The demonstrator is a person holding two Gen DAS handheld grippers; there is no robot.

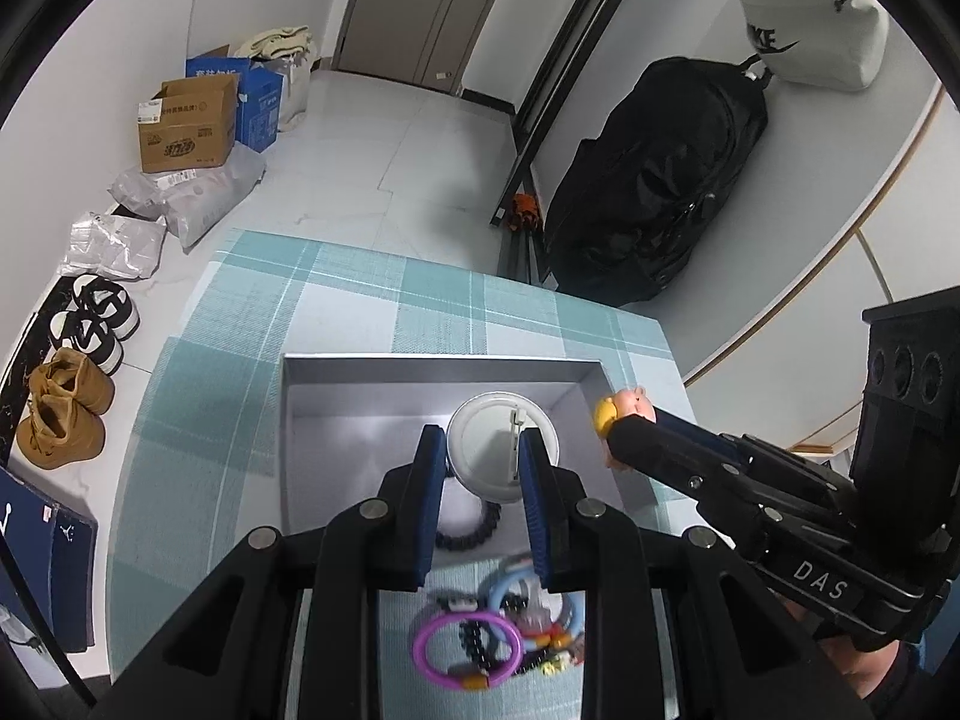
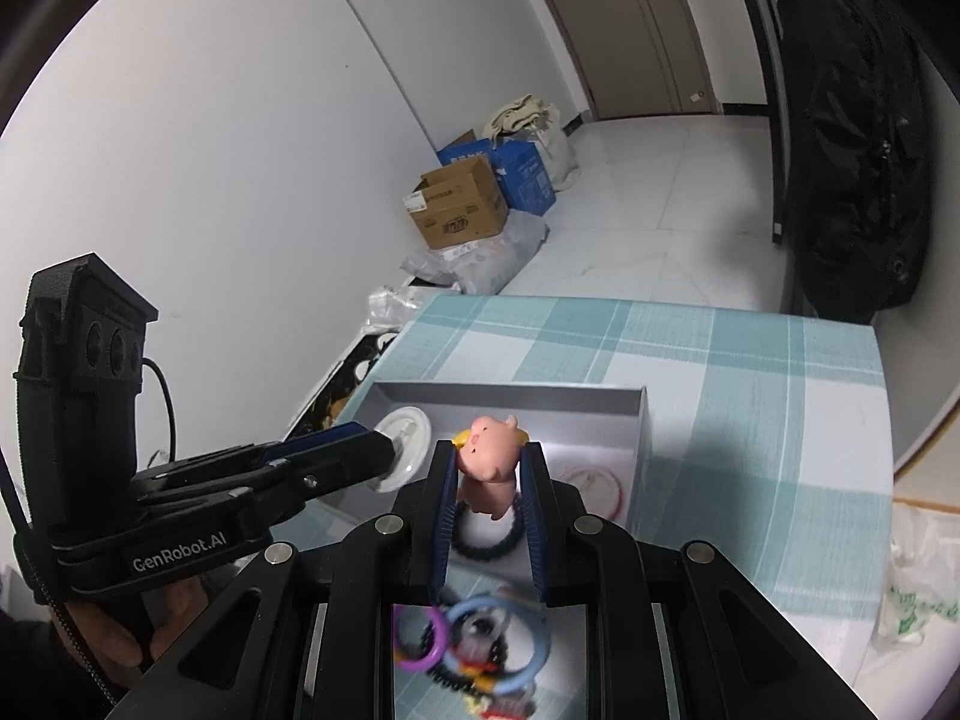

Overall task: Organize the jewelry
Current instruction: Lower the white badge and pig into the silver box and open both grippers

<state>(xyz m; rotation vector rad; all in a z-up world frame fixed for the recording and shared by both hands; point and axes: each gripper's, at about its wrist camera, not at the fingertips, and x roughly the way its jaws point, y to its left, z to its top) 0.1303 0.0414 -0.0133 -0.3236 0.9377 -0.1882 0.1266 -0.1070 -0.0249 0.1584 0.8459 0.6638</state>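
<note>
Left gripper (image 1: 483, 456) is clamped on a white round badge (image 1: 486, 450), held above the grey tray (image 1: 432, 372). Right gripper (image 2: 489, 468) is clamped on a pink pig charm (image 2: 489, 456), over the tray. Loose jewelry pile (image 1: 498, 630) lies on the checked cloth (image 1: 240, 360), just beside the tray.

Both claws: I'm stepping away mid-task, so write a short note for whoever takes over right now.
Left claw: shut on a white round badge, held over the grey box.
Right claw: shut on a pink pig charm, also over the box.
In the box: a black bead bracelet, another round badge.
Left: drop both, then clear the pile of rings and bracelets on the cloth.
</note>
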